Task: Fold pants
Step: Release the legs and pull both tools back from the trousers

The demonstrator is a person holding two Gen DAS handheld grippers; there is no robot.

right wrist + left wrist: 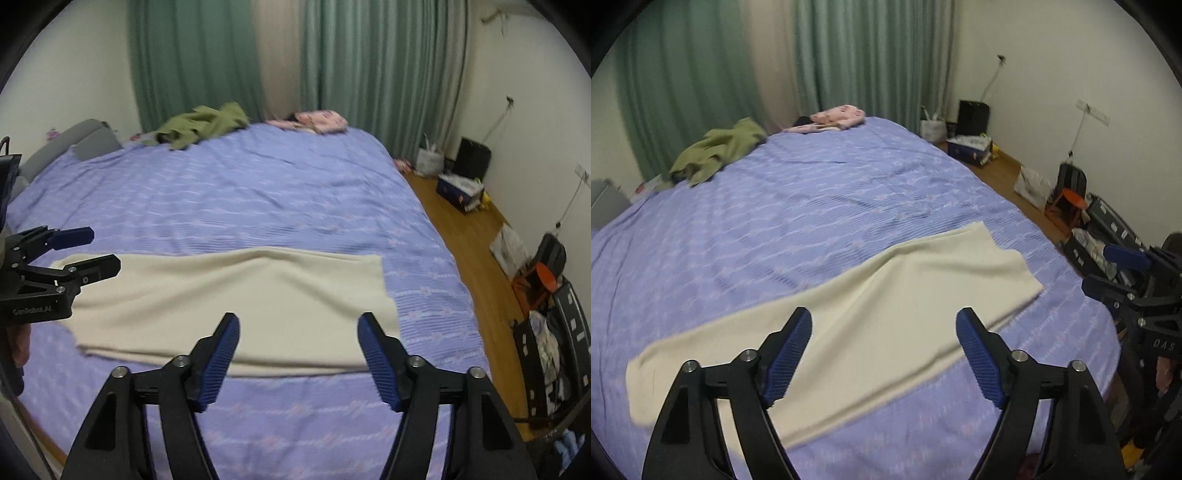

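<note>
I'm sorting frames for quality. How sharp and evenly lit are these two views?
Left wrist view: the bedspread and cream pants are smeared by motion blur; the left gripper stays crisp. Right wrist view: the same blur, with the right gripper sharp. Both views: dim, flat light, no glare, strong fisheye bending, dark corners.

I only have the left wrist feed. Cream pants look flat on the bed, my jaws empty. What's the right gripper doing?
Observer: The right gripper is open and empty, above the near edge of the cream pants.
Operator: Anything off the left side of the bed? My view cuts it.
Observer: A grey headboard runs along that side.
Operator: Left gripper from outside?
Observer: The left gripper is open, nothing between its fingers, over the left end of the pants.
</note>
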